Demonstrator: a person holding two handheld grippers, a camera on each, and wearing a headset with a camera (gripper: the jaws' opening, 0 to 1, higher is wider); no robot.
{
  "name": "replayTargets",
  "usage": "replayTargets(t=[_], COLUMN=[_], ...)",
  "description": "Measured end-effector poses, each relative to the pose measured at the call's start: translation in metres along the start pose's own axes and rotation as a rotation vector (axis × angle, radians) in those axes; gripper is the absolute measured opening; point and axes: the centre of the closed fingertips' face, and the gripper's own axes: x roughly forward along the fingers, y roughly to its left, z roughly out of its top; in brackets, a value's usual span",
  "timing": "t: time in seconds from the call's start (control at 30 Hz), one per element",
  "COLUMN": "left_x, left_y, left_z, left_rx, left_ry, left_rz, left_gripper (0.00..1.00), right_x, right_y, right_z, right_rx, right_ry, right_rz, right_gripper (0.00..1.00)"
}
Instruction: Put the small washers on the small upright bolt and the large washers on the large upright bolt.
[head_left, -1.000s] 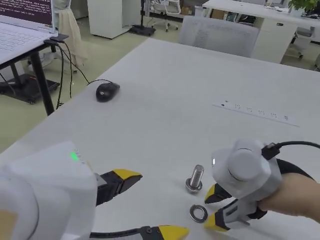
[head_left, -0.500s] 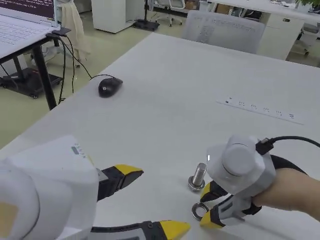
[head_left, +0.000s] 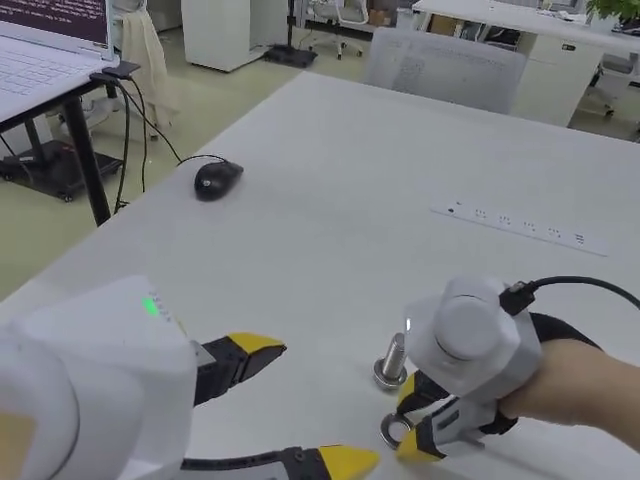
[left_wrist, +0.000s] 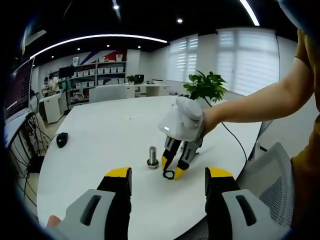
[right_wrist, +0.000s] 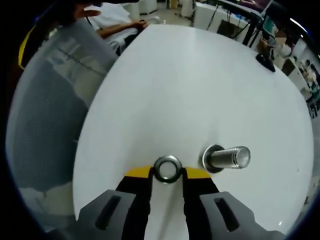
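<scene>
A steel bolt (head_left: 390, 360) stands upright, head down, on the white table (head_left: 330, 200). Just in front of it a metal washer (head_left: 391, 432) lies flat on the table. My right gripper (head_left: 408, 420) reaches down to the washer (right_wrist: 167, 168), and its yellow-tipped jaws press on it from both sides, with the bolt (right_wrist: 227, 158) close beside them. My left gripper (head_left: 300, 405) hovers open at the lower left, with nothing between its jaws. From the left gripper view, the right gripper (left_wrist: 176, 162), the washer (left_wrist: 168, 175) and the bolt (left_wrist: 152, 156) lie straight ahead.
A black mouse (head_left: 215, 178) with its cable lies at the table's left edge. A white power strip (head_left: 515, 225) sits at the far right, a grey chair (head_left: 440, 65) behind the table. A laptop stand (head_left: 60, 110) is off to the left.
The right gripper has shifted left onto the washer and its jaws have closed in on it. The left gripper has stayed open in place.
</scene>
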Motion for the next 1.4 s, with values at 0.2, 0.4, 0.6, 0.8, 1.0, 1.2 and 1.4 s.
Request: replayTargets(t=[0.2,0.4,0.6,0.8,1.0,1.2,1.4], left_x=[-0.002,-0.002,-0.002,-0.001,0.001,0.004,0.003], left_y=[0.001,0.0,-0.001,0.0,-0.001,-0.005,-0.006], left_z=[0.0,0.001,0.001,0.001,0.001,0.002,0.001], left_rx=[0.001,0.004,0.005,0.006,0.004,0.008,0.014], left_ry=[-0.002,-0.002,0.001,0.002,0.001,0.001,0.005], left_rz=[0.002,0.0,0.001,0.004,-0.001,-0.012,-0.016], left_gripper=[0.58,0.58,0.58,0.58,0.58,0.58,0.58], right_x=[0.001,0.0,-0.002,-0.008,-0.022,-0.036,-0.05], right_y=[-0.001,-0.001,-0.001,-0.002,-0.007,-0.014,-0.024], right_z=[0.0,0.0,0.002,0.002,0.0,-0.003,-0.004], right_rx=[0.035,0.034,0.032,0.038,0.047,0.072,0.07], right_ry=[0.004,0.003,-0.006,-0.015,-0.023,-0.033,-0.03], right_rz=[-0.006,-0.012,-0.017,-0.021,-0.039,-0.063,-0.101], right_gripper=[0.23,0.22,0.22,0.22,0.22,0.22,0.22])
